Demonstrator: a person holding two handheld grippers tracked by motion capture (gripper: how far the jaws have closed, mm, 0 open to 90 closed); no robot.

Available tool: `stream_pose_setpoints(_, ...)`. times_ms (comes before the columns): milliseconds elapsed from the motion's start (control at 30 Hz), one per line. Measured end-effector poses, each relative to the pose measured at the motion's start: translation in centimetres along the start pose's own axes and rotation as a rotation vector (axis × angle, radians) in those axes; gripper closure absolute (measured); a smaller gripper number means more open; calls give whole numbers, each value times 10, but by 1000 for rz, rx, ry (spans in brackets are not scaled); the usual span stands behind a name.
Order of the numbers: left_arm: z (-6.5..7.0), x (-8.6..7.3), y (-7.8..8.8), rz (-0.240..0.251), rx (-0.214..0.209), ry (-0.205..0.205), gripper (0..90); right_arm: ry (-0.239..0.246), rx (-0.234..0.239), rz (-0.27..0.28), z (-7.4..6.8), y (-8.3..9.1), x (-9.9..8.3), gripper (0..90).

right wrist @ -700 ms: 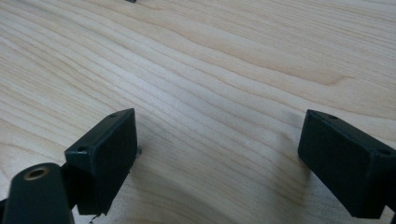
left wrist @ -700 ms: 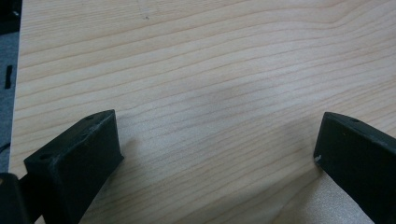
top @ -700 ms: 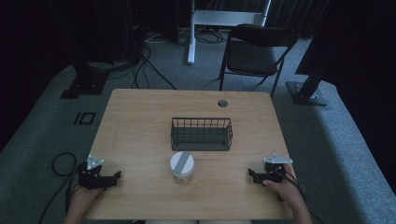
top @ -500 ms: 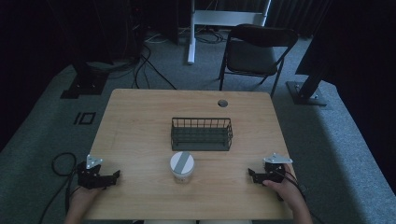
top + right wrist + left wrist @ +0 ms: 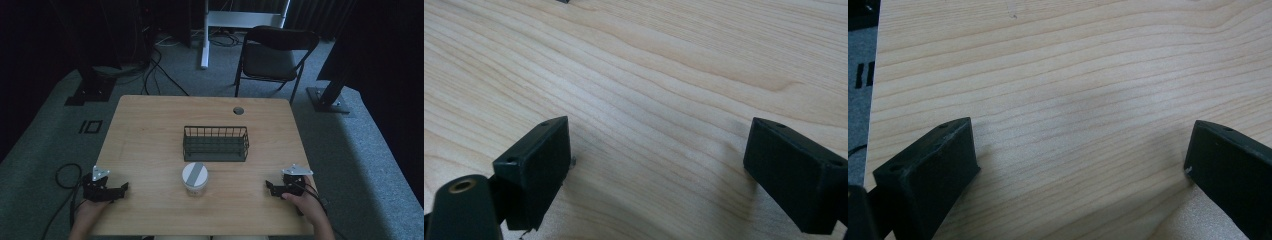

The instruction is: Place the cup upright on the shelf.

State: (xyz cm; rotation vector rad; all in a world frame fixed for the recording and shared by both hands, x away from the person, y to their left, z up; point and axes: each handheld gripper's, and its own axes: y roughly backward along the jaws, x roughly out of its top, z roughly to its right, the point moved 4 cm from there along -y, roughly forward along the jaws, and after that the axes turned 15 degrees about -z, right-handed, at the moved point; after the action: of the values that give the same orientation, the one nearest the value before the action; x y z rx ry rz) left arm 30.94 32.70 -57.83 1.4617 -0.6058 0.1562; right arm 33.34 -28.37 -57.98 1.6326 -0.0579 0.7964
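Note:
A clear jar with a grey-and-white lid [image 5: 194, 178] stands near the front middle of the wooden table [image 5: 150, 130]. Behind it sits a dark wire basket [image 5: 215, 144], with nothing seen inside. My left gripper [image 5: 121, 188] rests at the table's front left, held by a hand, jaws pointing right toward the jar. My right gripper [image 5: 270, 187] rests at the front right, jaws pointing left. In the left gripper view the left gripper [image 5: 1080, 155] stands open over bare wood. The right gripper [image 5: 659, 160] is likewise open above bare wood in its own view.
A round cable hole [image 5: 238, 110] is set near the table's far edge. A dark folding chair [image 5: 274, 55] stands behind the table. Cables [image 5: 62, 175] trail on the grey carpet at the left. A black stand base [image 5: 327, 100] lies off the right far corner.

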Motion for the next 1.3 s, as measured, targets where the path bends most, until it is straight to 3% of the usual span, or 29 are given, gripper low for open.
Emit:
stream_pose_setpoints(567, 0, 0, 0, -1, 0, 0, 5, -29, -3, 4, 0, -2, 6, 135)
stream_pose_setpoints(1067, 0, 0, 0, 1, -1, 2, 5, 24, 11, 29, -12, 1, 21, 135)
stream_pose_setpoints(1300, 0, 0, 0, 1, -1, 2, 5, 46, 40, 45, -23, 3, 30, 135)
